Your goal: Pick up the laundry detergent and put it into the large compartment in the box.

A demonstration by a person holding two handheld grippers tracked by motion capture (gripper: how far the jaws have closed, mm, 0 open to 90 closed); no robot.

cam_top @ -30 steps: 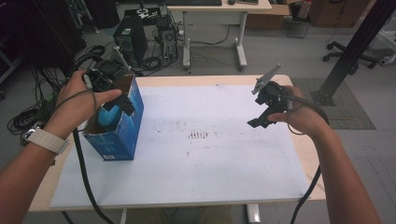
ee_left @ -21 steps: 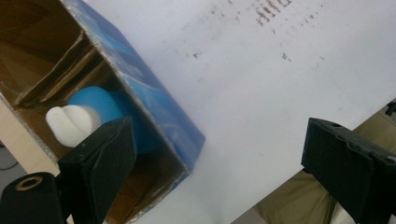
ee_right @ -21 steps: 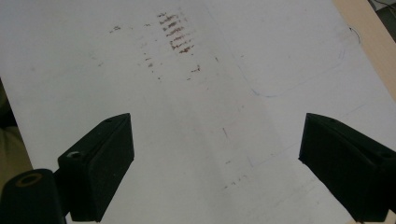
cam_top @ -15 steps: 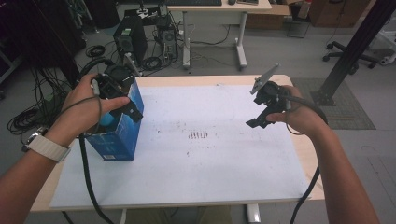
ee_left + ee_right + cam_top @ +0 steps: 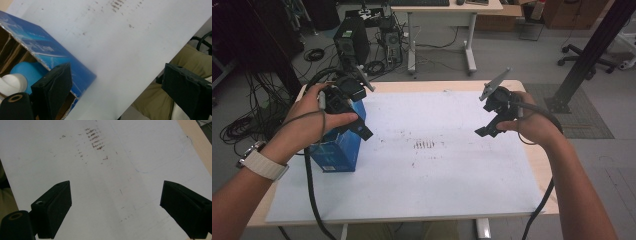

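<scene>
A blue cardboard box (image 5: 337,147) stands upright near the table's left edge, its top open. In the left gripper view the blue box (image 5: 53,58) holds a blue and white object (image 5: 21,73) inside. My left gripper (image 5: 354,120) hovers over the box's top, open, with nothing between its jaws (image 5: 117,92). My right gripper (image 5: 487,127) hangs above the right part of the white sheet (image 5: 427,170), open and empty (image 5: 116,205).
A white sheet (image 5: 105,185) with brown smudges (image 5: 426,145) covers the wooden table (image 5: 539,165). Behind the table are a computer tower (image 5: 349,45), cables and a white desk (image 5: 442,15). An office chair (image 5: 592,52) stands at the back right.
My left gripper has lifted and shifted right over the box's top, away from the opening. The right gripper has stayed nearly still.
</scene>
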